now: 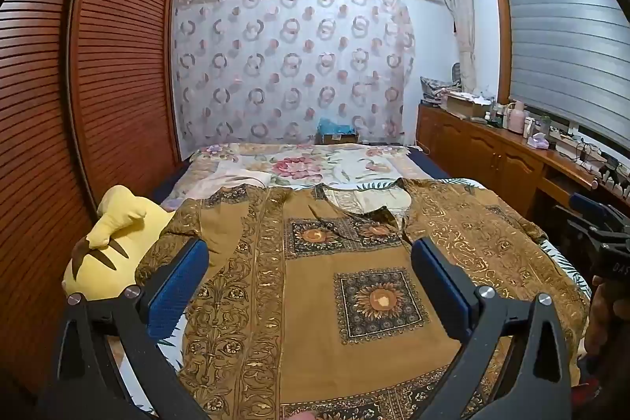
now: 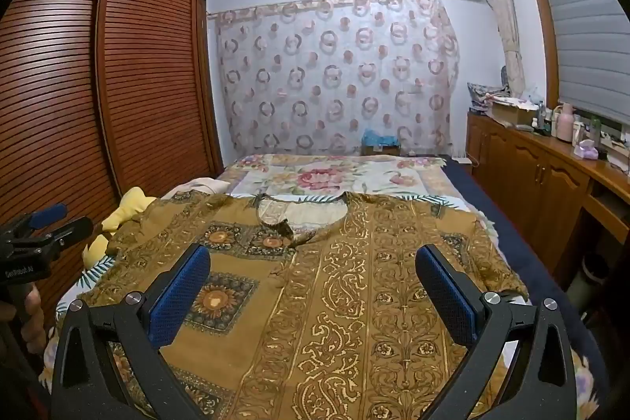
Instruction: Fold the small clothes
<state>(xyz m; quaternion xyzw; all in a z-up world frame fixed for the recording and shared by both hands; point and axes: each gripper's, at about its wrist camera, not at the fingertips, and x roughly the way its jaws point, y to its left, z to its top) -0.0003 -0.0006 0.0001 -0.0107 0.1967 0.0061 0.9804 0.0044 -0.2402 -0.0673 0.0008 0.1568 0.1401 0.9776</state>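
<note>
A brown and gold patterned top lies spread flat on the bed, neckline toward the far end; it also shows in the right wrist view. My left gripper is open and empty, hovering over the top's left half. My right gripper is open and empty, over the top's right half. The right gripper also shows at the right edge of the left wrist view, and the left gripper at the left edge of the right wrist view.
A yellow plush toy lies left of the top beside a slatted wooden wardrobe. A floral bedspread covers the far bed. A wooden cabinet with clutter runs along the right under the window.
</note>
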